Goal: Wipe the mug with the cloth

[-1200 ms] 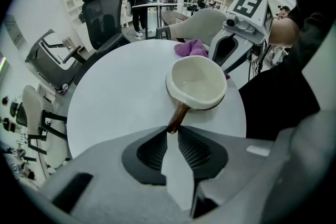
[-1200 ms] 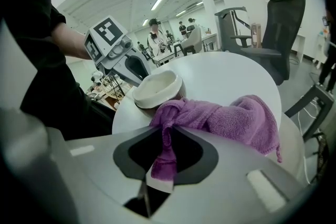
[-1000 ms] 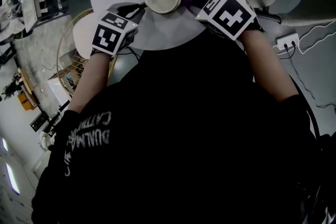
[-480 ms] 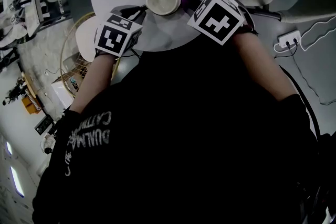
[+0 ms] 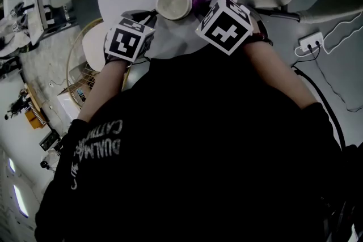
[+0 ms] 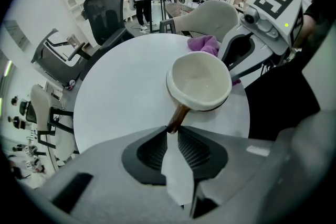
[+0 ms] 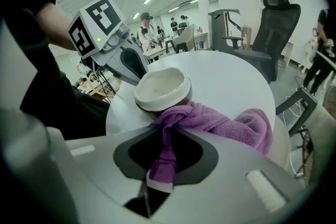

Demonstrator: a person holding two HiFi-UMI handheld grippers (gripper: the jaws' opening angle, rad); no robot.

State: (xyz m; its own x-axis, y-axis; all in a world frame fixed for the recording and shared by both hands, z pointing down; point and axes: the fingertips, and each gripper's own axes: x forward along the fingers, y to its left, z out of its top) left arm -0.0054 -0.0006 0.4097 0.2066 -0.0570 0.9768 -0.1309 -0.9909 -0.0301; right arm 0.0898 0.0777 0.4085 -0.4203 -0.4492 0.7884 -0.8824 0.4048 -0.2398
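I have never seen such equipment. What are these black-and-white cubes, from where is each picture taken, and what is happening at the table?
There is no robot here. A person holds a pair of tongs in each hand, and the marked cubes are parts of those tongs. The dark picture comes from a camera on the person's head, looking down over a black shirt. The other two come from cameras riding on the tongs. At the round white table is a cream ceramic mug. The left tongs are shut on its brown handle. The right tongs are shut on a purple towelling cloth, which touches the mug's side.
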